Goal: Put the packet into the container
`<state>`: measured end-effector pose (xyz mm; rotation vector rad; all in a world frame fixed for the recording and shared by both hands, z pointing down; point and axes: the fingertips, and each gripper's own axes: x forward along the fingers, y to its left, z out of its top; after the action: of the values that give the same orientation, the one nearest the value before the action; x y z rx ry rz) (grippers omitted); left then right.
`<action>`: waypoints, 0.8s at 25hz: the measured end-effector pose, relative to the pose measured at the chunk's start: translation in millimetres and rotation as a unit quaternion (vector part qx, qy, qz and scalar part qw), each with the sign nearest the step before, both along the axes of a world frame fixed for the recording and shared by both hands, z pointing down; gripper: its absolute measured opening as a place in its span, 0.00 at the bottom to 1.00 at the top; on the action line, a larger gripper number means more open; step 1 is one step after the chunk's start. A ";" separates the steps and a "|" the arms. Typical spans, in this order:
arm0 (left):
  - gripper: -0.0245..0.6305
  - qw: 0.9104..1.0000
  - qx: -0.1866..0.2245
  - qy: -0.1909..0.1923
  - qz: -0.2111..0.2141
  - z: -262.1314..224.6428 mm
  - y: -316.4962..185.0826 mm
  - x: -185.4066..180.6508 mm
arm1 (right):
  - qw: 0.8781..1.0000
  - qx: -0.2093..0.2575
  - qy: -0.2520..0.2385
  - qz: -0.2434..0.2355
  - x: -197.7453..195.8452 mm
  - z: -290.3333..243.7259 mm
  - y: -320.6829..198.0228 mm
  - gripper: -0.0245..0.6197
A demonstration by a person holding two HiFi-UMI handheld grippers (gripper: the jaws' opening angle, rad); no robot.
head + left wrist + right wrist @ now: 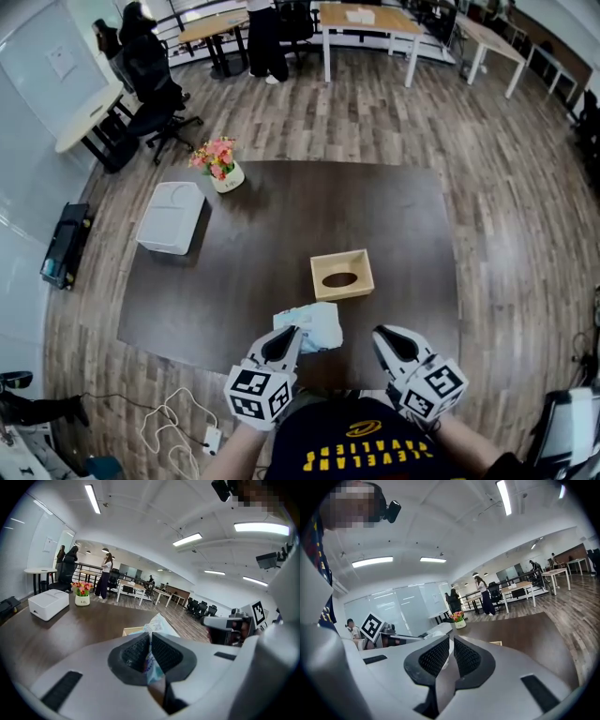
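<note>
A crumpled pale blue and white packet (pixel 317 324) hangs over the near edge of the dark table (pixel 281 216), and my left gripper (pixel 292 336) is shut on its lower corner. In the left gripper view the packet (pixel 158 624) sticks up from between the black pads. The open wooden container (pixel 342 275), with an oval hole in its floor, stands just beyond the packet, slightly to the right. My right gripper (pixel 385 336) is shut and empty, a hand's width right of the packet. Its pads (pixel 465 657) meet with nothing between them.
A white lidded box (pixel 171 217) sits at the table's far left, with a flower pot (pixel 221 169) behind it. Office chairs (pixel 155 103) and desks stand further back. White cables (pixel 178 417) lie on the wooden floor at the near left.
</note>
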<state>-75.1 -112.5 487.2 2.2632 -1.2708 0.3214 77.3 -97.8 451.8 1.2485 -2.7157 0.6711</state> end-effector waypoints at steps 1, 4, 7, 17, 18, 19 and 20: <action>0.07 1.000 -0.001 0.001 0.006 1.4 -5.3 -0.2 | 1.000 0.002 0.005 0.001 -3.7 -0.3 -5.0 0.07; 0.07 1.000 -0.002 0.006 0.021 3.8 -20.4 0.4 | 1.000 -0.002 0.017 0.001 -14.3 -0.1 -17.8 0.15; 0.07 0.999 -0.003 0.011 0.034 5.5 -35.7 0.7 | 1.000 -0.009 0.029 0.000 -24.6 -1.0 -27.7 0.20; 0.07 0.998 -0.020 -0.023 0.058 25.0 -90.5 16.1 | 0.997 -0.019 0.078 -0.012 -54.8 3.2 -75.4 0.21; 0.07 0.998 -0.020 -0.027 0.058 25.6 -94.2 18.7 | 0.996 -0.019 0.084 -0.016 -57.2 5.3 -79.8 0.21; 0.07 0.998 -0.020 -0.031 0.056 25.9 -97.9 21.5 | 0.996 -0.019 0.091 -0.018 -58.8 8.7 -84.3 0.21; 0.07 0.998 -0.020 -0.034 0.055 26.0 -101.4 24.6 | 0.995 -0.021 0.097 -0.021 -59.5 13.5 -88.8 0.22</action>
<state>-50.5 -213.9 513.2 2.3101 -1.1657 0.4635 17.8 -186.5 465.2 1.1776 -2.5483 0.5679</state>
